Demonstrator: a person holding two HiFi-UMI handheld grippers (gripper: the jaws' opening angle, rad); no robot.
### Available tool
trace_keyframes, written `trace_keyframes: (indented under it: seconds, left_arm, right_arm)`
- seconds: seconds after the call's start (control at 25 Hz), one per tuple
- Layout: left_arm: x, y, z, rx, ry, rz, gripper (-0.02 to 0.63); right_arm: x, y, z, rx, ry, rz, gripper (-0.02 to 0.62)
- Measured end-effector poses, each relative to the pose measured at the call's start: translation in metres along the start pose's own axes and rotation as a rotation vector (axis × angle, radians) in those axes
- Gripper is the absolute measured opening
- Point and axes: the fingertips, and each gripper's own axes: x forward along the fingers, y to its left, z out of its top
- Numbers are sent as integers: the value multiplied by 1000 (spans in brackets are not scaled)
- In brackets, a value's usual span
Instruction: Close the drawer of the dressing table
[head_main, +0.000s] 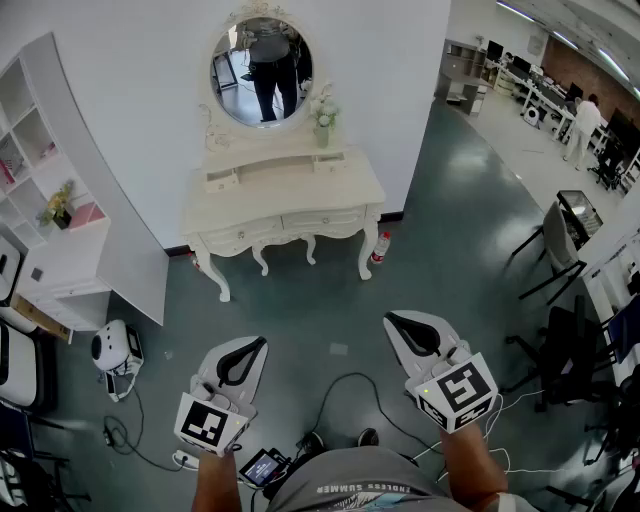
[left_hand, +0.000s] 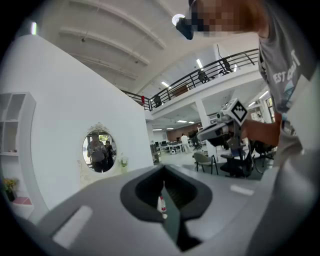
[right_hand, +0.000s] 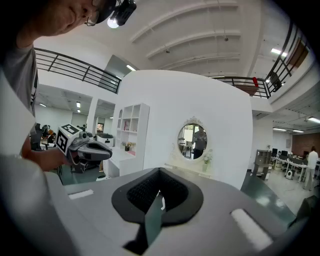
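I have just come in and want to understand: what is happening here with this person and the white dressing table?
A person stands some way back from the dressing table, with a left hand-held gripper and a right hand-held gripper. Both are shut, hold nothing and point toward the table. Nothing touches the table; whether a drawer stands open I cannot tell from this distance.

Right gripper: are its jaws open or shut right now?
Shut. The right gripper shows both jaws meeting in its own view, with nothing held between them.
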Motion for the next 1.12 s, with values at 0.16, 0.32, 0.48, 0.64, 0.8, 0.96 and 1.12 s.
trace_keyframes:
  seconds: [0.16,0.32,0.48,0.64,0.8,0.96,1.12]
  left_arm:
    - [-2,2,-1,1,-2,-3,3]
    - [-4,4,-3,0,2,-8,3]
    - [-7,4,-4,5,-2,-15,2]
    - [-11,7,-6,6,-5,-23,3]
    - [-13,11,-8,5,-8,-35,2]
    - [-17,18,-12,3,-15,-47,3]
    - [-24,30,-15,2,-24,-52,2]
  right_arm:
    - [1,3,1,1,6,-4,0]
    - [3,6,2,2,7,-8,0]
    - [2,9,1,1,6,-15,0]
    - [3,13,1,4,8,-30,0]
    - [4,15,3,21,3,-54,0]
    - [9,20,4,64,-17,-59,0]
    - [16,29,8,82,-31,-64,0]
